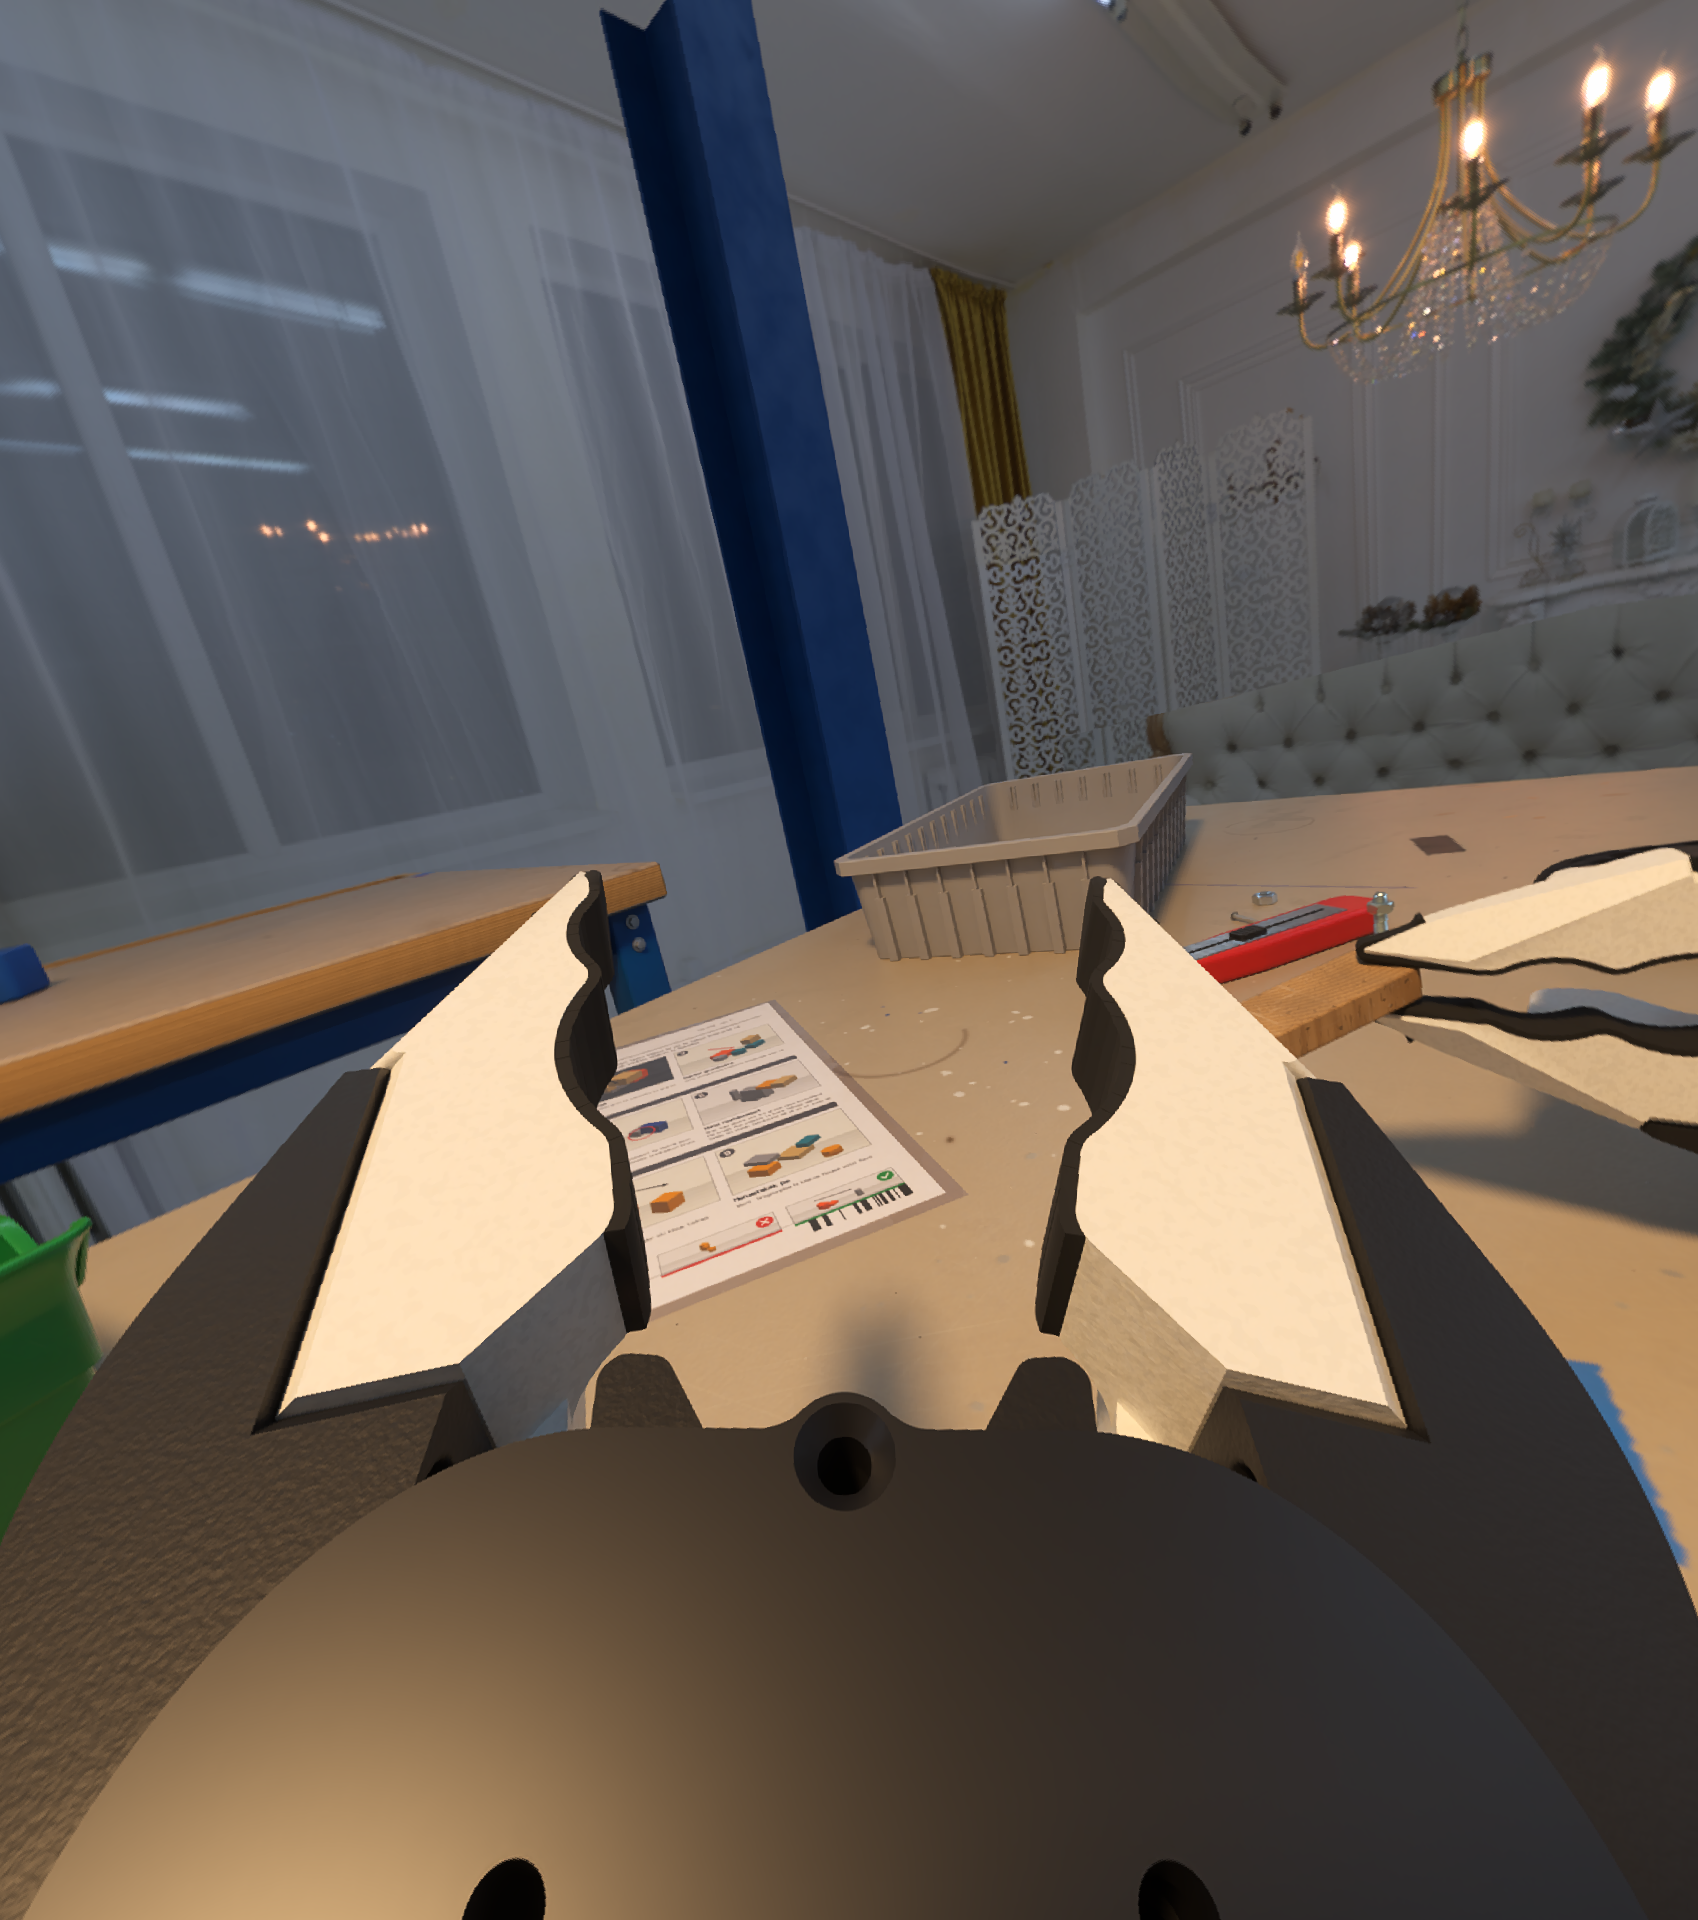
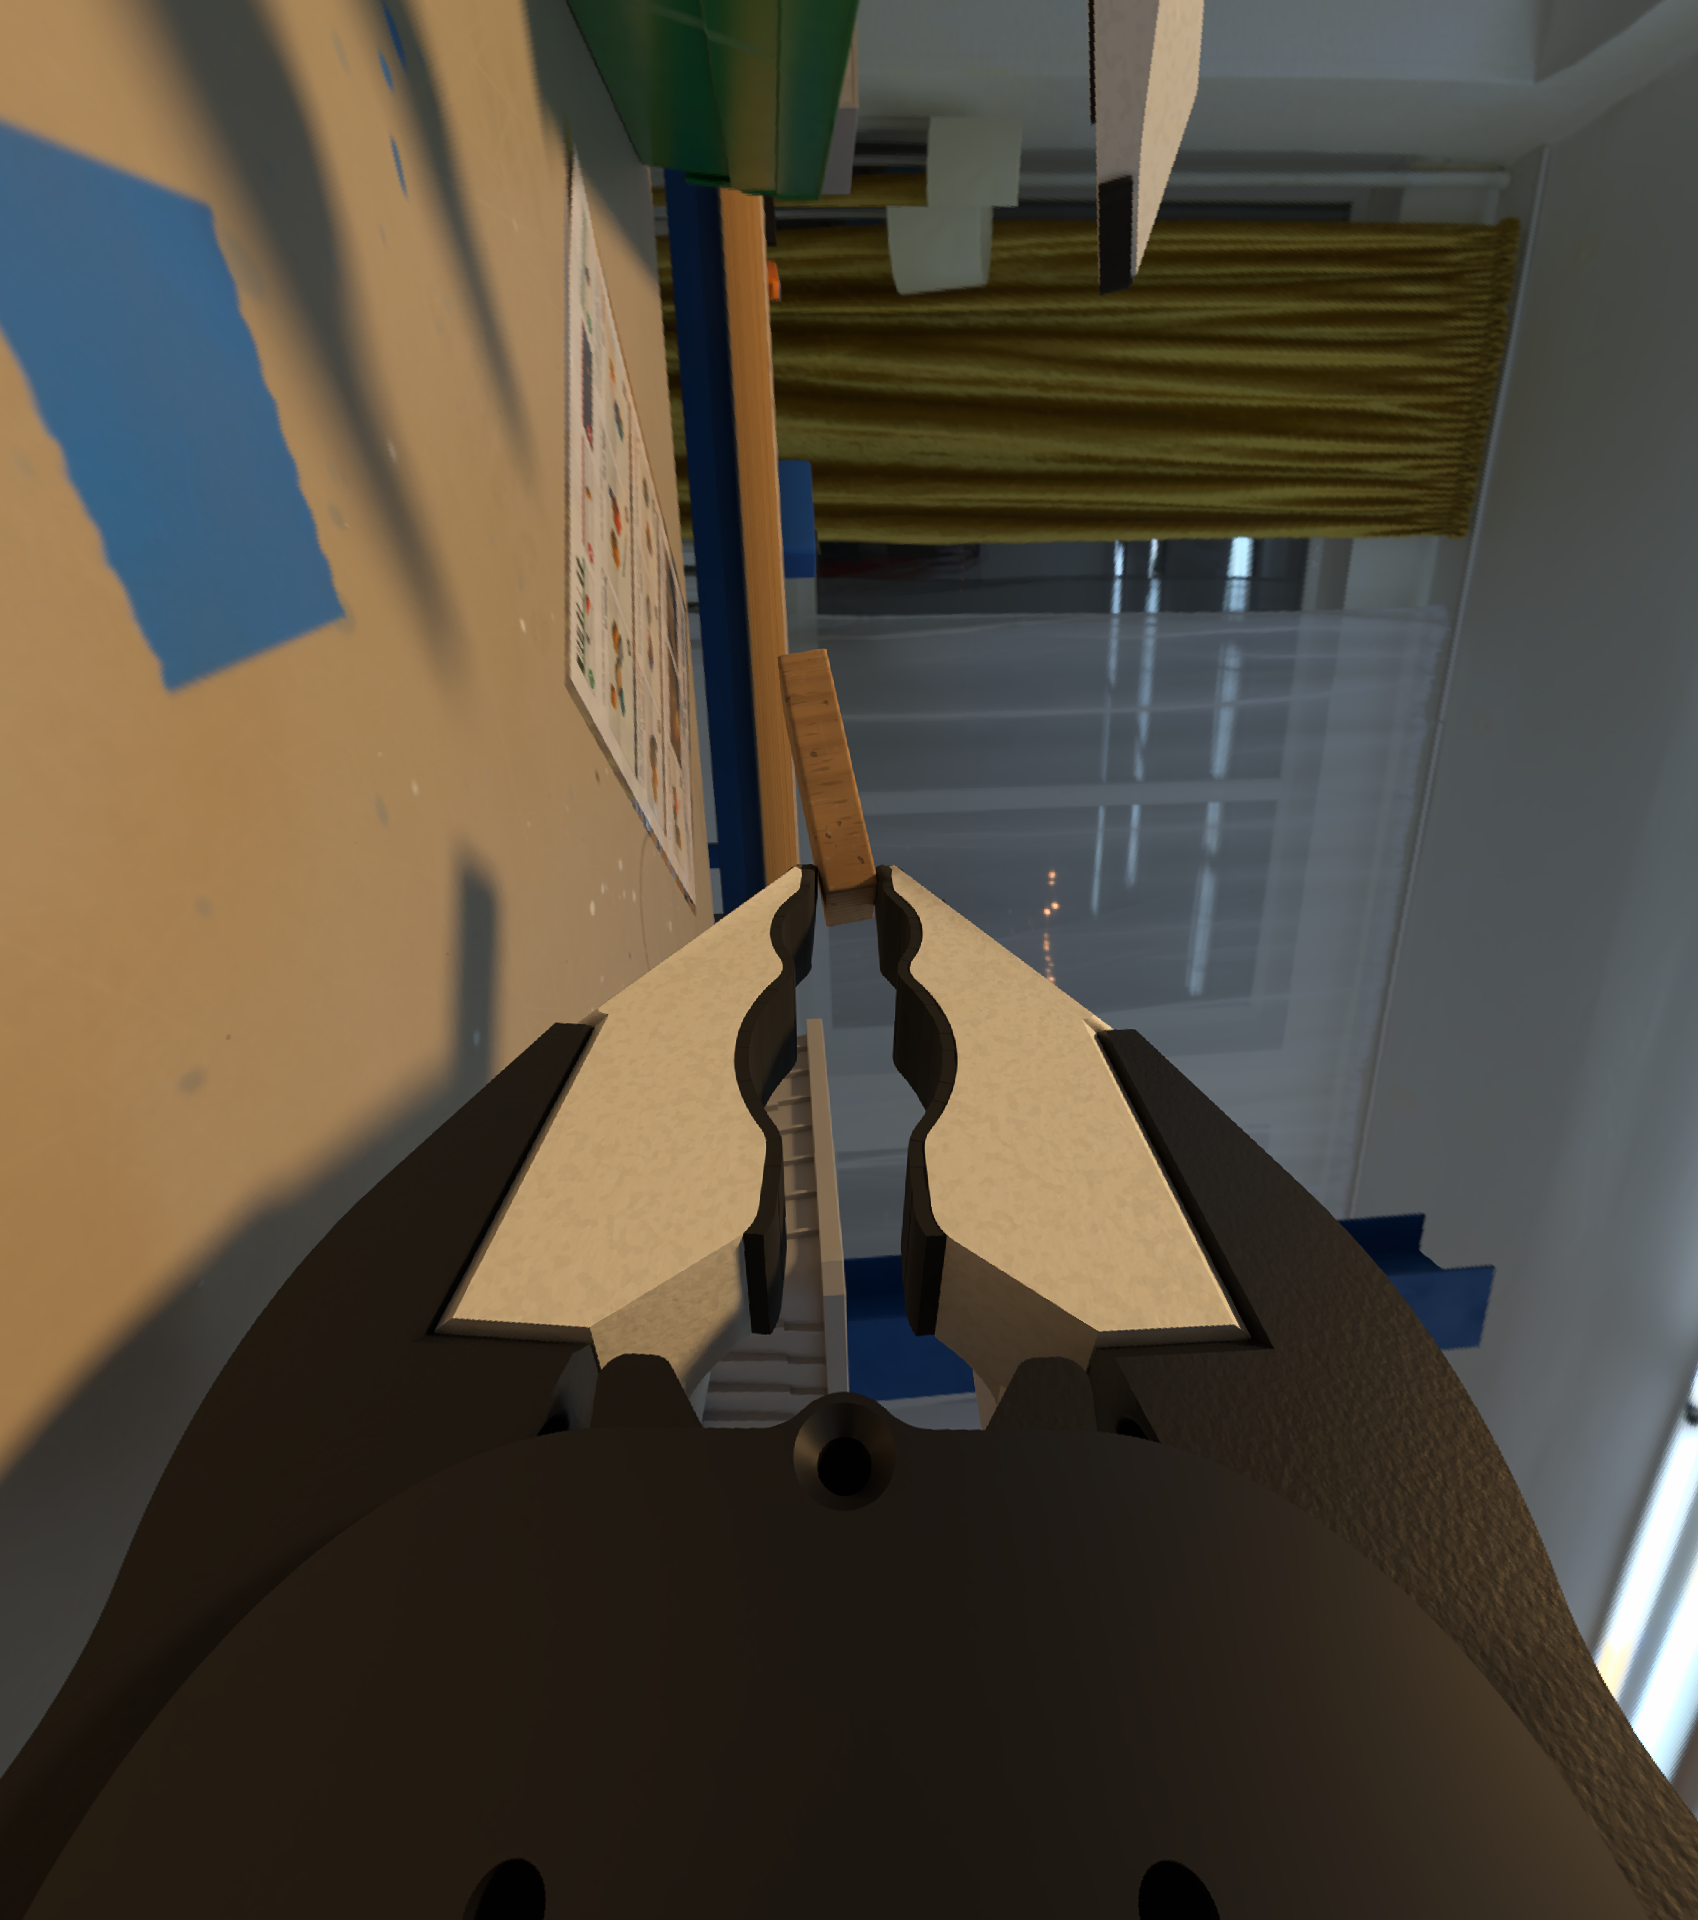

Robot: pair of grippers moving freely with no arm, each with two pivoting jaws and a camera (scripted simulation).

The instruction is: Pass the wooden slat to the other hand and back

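The short, pale-brown speckled wooden slat (image 2: 829, 784) is pinched at one end by the right tool (image 2: 845, 883), held above the tan table (image 2: 201, 935). The left tool (image 1: 845, 914) is spread wide, empty; its right finger hides the slat's far end.

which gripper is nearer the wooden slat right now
Right. The right gripper has its jaws shut on one end of the wooden slat; the left gripper is open and apart from it.

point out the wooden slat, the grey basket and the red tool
wooden slat (image 2: 829, 779), right wrist view, middle of its long face
grey basket (image 1: 990, 914), left wrist view, near slatted wall
red tool (image 1: 1281, 935), left wrist view, red body
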